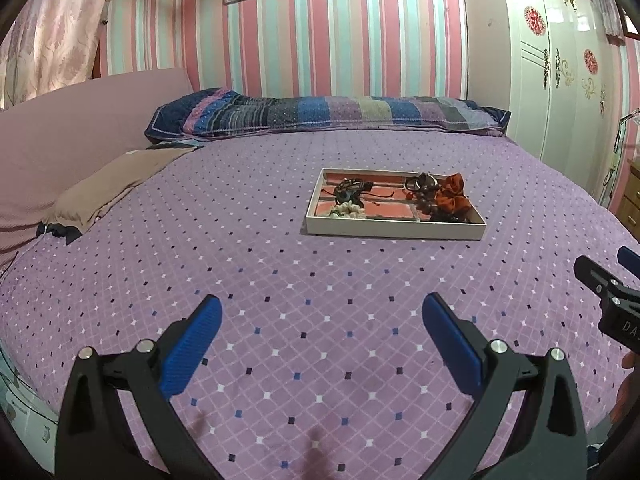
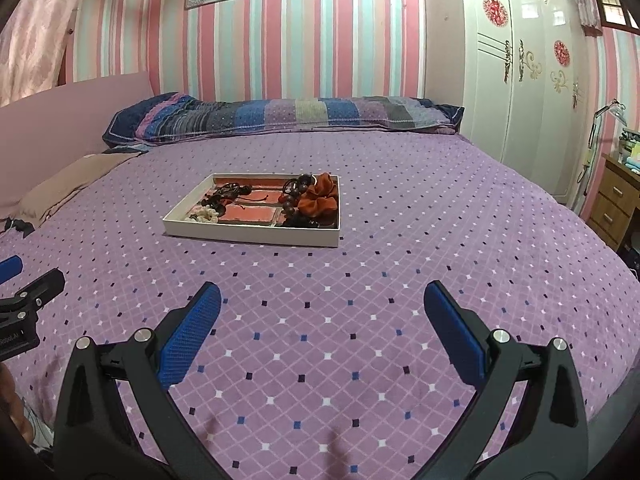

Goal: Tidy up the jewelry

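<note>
On the purple bedspread (image 1: 280, 280), one jewelry tray (image 2: 256, 236) lies ahead of two empty, wide-open tongs.

From the left gripper (image 1: 322, 320) the tray sits at about one o'clock, well apart; from the right gripper (image 2: 322, 308) it sits at about eleven o'clock, also well apart, its long axis running nine to three. Neither gripper looks clearly nearer, though the tray's right-hand end, with most of the pile, faces the right one. Counted: one tray with several compartments; one rust-orange scrunchie (image 2: 320, 196) at its three o'clock end; one string of dark wooden beads (image 2: 290, 200) touching it; one dark tangle of cords (image 2: 228, 194) toward ten o'clock; one pale scrunchie (image 2: 206, 214) at the near nine o'clock corner.
</note>
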